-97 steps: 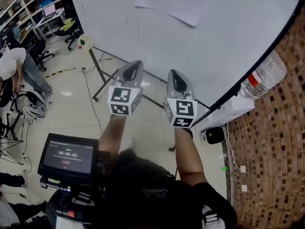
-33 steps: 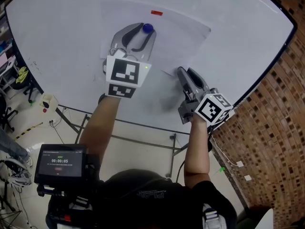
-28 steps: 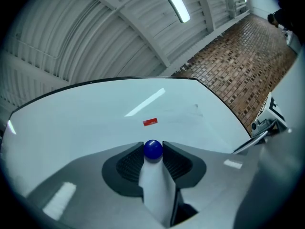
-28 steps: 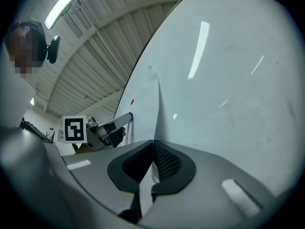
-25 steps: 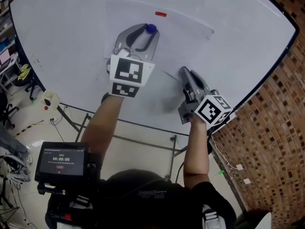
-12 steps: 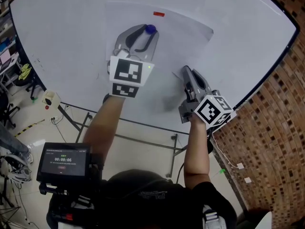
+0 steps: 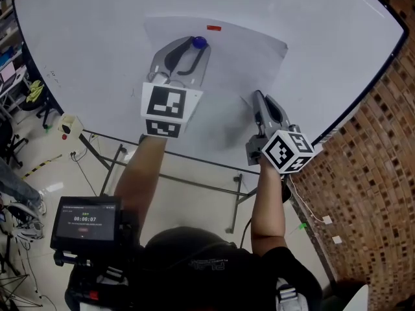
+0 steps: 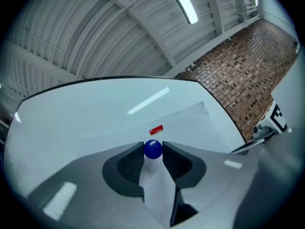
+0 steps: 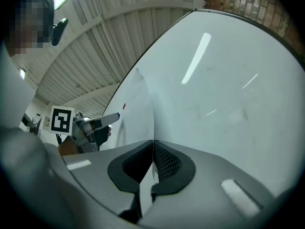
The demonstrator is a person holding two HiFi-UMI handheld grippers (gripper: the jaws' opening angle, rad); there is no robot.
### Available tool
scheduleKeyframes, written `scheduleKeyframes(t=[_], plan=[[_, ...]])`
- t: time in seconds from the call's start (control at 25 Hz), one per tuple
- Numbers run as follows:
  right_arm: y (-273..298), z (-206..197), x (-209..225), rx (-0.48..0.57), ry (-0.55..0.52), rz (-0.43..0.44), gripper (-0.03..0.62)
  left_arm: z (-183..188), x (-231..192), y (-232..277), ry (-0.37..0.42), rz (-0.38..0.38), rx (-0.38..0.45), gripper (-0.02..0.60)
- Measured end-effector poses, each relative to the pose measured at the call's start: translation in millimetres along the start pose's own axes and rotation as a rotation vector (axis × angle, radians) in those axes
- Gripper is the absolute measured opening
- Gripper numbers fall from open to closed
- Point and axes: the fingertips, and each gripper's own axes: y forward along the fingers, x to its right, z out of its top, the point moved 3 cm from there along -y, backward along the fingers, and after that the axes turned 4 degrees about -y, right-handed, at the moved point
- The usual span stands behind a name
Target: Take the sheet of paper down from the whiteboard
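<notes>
Sheet of paper (image 7: 241,56) on whiteboard (image 7: 84,37), brick wall (image 7: 373,173), tiled floor (image 7: 194,196)

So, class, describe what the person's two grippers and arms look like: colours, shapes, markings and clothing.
Both the left gripper and right gripper have smooth grey, curved shells with black ribbed pads inside the jaws. Each carries a white cube printed with black square markers. The person wears a black short-sleeved top; the forearms are uncovered.

Blue magnet (image 7: 199,42), white paper (image 7: 249,57)
</notes>
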Motion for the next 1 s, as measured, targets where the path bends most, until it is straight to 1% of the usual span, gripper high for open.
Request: scheduleKeyframes(t=[0.12, 0.2, 0.24, 0.32, 0.4, 0.48, 0.72, 0.84, 1.0], plan=[[-4, -7, 5, -0.016, -0.021, -0.034, 0.014, -8, -3, -5, -0.021, 0.012, -0.019, 0.121], [-5, -11, 8, -0.029, -0.054, -0.064, 0.014, -16, -7, -7, -0.039, 0.025, -0.036, 0.121], [-6, -14, 9, -0.038, -0.086, -0.086, 0.014, -19, -8, -9, -0.045, 0.031, -0.038, 0.121], [-14, -18, 12, -0.061, -0.183, -0.141, 0.014, -21, -3, -15, -0.056, 0.041, -0.039, 0.121], [-35, -22, 15, -0.081, -0.271, -0.184, 0.014, -20, 12, -29, -0.069, 0.053, -0.042, 0.121], [-56, -27, 17, -0.098, -0.312, -0.202, 0.014, -21, 28, -42, -0.080, 0.064, -0.050, 0.121], [-65, -50, 24, -0.163, -0.315, -0.219, 0.014, -44, 36, -49, -0.119, 0.072, -0.107, 0.121], [-74, -52, 27, -0.165, -0.314, -0.224, 0.014, -49, 44, -56, -0.131, 0.078, -0.133, 0.121], [-79, -50, 26, -0.156, -0.309, -0.215, 0.014, -52, 52, -62, -0.135, 0.085, -0.149, 0.121]])
